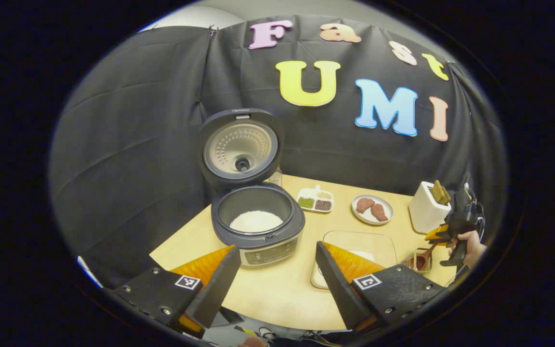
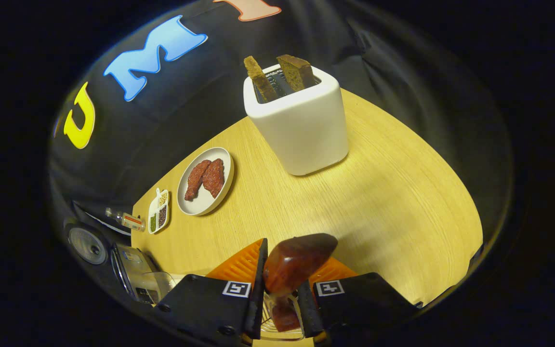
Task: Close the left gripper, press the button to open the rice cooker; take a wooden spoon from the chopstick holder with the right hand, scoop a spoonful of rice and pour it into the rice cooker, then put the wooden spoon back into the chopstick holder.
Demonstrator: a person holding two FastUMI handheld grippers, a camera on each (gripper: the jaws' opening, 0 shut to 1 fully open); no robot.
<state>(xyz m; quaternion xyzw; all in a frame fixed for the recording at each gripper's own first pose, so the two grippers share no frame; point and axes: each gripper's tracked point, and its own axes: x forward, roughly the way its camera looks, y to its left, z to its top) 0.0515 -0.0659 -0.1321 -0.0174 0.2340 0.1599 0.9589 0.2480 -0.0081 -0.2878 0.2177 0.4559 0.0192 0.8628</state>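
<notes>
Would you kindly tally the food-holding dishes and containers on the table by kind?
Rice cooker: 1
Round plate of meat: 1
Divided dish of beans: 1
Clear glass dish: 1
White holder: 1
Total: 5

You see both views evenly lit from above, with the table (image 1: 282, 289) bright and warm against the dim black cloth (image 1: 128, 144). In the left gripper view, soft glare sits on the cooker (image 1: 257, 212) lid's metal liner, and the rice inside looks nearly washed out. In the right gripper view, the white holder (image 2: 301, 120) casts a faint shadow on the table beside it. The spoon (image 2: 297, 262), close to the lens, is blurred and shows a glossy highlight. Near the edges, lines bend and the views darken.
</notes>
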